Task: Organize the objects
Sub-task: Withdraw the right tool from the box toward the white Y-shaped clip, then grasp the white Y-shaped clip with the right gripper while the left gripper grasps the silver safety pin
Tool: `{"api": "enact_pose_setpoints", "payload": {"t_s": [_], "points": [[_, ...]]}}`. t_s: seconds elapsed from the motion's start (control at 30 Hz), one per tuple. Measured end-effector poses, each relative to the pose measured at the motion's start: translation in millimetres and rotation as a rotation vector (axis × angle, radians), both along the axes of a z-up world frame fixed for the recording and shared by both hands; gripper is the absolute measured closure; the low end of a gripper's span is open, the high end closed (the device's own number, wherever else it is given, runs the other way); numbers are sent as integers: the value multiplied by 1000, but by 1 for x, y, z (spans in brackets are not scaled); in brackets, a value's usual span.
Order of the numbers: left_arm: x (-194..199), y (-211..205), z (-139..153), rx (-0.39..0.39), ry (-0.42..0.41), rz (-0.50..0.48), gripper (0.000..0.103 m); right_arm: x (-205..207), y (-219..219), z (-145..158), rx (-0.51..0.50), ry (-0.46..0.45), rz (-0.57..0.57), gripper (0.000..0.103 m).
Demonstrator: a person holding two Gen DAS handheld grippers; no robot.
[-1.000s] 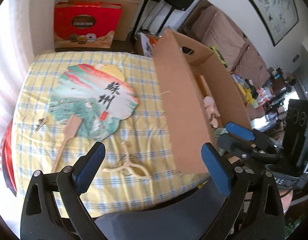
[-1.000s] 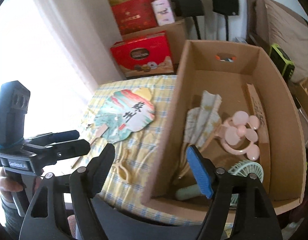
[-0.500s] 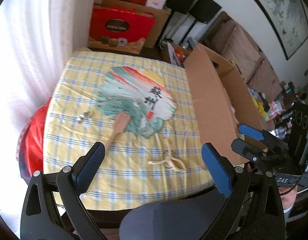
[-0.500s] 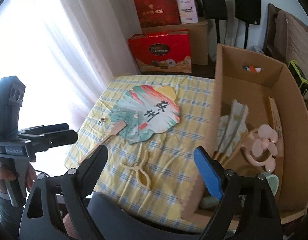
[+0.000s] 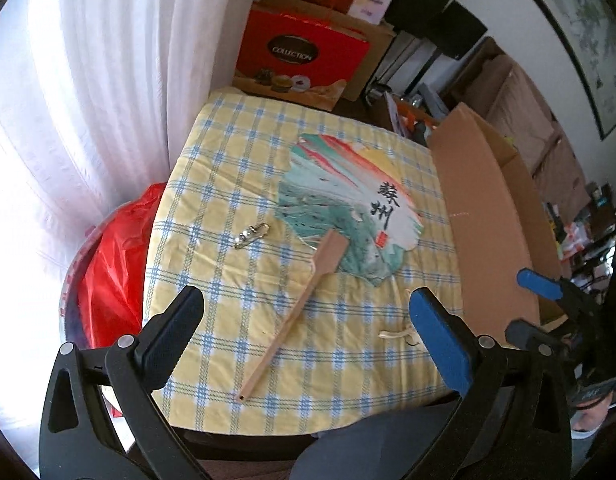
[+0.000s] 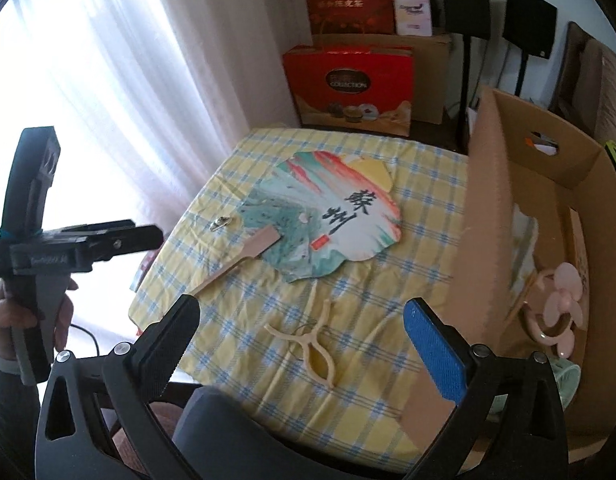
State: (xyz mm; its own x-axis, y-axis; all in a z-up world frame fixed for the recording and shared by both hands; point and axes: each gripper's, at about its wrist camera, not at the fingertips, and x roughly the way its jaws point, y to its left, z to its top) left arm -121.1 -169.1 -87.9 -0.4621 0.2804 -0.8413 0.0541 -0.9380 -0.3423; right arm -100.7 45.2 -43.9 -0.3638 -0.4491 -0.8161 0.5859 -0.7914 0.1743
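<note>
A painted hand fan (image 5: 347,208) with a wooden handle (image 5: 292,320) lies on the yellow checked tablecloth (image 5: 212,208); it also shows in the right wrist view (image 6: 327,224). A cream plastic fan frame (image 6: 311,340) lies near the front edge, partly hidden behind a finger in the left wrist view (image 5: 395,334). A small metal clip (image 5: 250,235) lies left of the fan. A cardboard box (image 6: 547,208) on the right holds a pink mini fan (image 6: 563,300) and other fans. My left gripper (image 5: 308,340) and right gripper (image 6: 304,340) are open and empty above the front edge.
Red gift boxes (image 6: 347,84) and a carton stand beyond the table's far edge. A white curtain (image 5: 108,100) hangs on the left, with a red bag (image 5: 112,256) below the table's left side. Black speakers (image 6: 495,12) stand at the back.
Both grippers have swung left, away from the box, and pulled back. The fan and the table's left side now fill both views. Nothing was picked up.
</note>
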Motion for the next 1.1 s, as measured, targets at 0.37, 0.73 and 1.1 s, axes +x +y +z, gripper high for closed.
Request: {"api": "enact_pose_setpoints", "payload": {"t_s": [0.37,0.73,1.1], "points": [[-22,-21,-36,-14,-45,-5,0,2,-30,-44,86,-74,66,10],[-48,-15,-59,-97,-68,-77,9,-6,-30,-85,157,-143,61,39],[-83,4,-82,-187,-118,-174,41,-4,-29,-103,208,-139,90,46]]}}
